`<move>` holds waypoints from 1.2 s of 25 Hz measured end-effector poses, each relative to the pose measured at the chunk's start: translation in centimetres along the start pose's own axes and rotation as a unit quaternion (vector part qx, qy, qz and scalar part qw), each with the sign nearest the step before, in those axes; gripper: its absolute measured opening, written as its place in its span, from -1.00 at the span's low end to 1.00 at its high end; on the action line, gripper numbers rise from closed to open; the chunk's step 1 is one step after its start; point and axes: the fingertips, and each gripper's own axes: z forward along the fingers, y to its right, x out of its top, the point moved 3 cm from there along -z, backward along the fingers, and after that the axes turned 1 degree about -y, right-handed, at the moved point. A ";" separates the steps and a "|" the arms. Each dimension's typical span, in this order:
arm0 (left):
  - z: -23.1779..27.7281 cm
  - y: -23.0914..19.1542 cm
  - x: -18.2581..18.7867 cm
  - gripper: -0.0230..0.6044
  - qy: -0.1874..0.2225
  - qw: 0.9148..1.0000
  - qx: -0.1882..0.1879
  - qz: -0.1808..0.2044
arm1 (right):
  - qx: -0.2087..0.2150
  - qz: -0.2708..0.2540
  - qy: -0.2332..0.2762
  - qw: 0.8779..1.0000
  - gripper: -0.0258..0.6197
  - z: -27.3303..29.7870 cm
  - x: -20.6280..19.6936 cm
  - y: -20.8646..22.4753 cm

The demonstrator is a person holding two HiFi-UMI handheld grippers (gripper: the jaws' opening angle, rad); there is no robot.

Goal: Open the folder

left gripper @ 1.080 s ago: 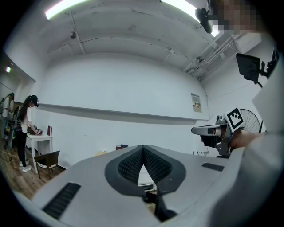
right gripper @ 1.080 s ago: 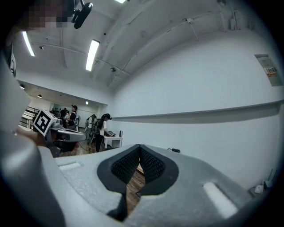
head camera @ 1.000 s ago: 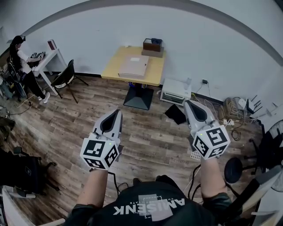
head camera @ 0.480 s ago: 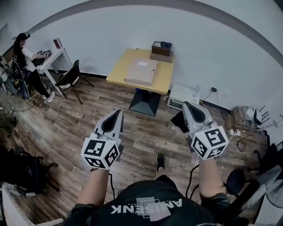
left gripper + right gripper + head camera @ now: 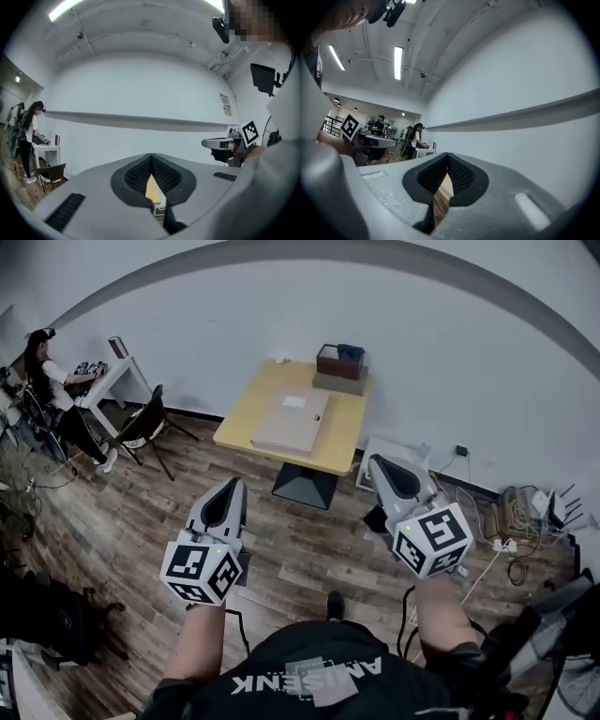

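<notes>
The yellow table (image 5: 337, 432) has drawn nearer as both grippers advanced, and the folder (image 5: 292, 421) lies flat on it, long axis running away, ahead between left gripper (image 5: 232, 486) and right gripper (image 5: 377, 465), both closed, empty, well short of it

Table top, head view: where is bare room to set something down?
Bare strips of the table flank the folder on the picture's left and right. The far right corner is crowded by the box.
</notes>
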 end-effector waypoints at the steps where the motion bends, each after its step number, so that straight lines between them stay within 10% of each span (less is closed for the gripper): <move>1: 1.1 0.1 0.1 -0.93 0.001 1.000 0.002 0.000 | 0.002 0.000 0.000 1.000 -0.92 0.4 0.0 1.1; 17: 15.2 2.8 0.9 -0.93 -0.012 1.000 0.017 0.008 | 0.033 0.026 0.006 0.999 -0.92 6.2 -1.6 14.9; 30: 23.7 -4.9 -1.4 -0.93 -0.030 0.999 -0.021 0.018 | 0.002 0.033 -0.017 0.999 -0.92 14.9 -4.2 17.8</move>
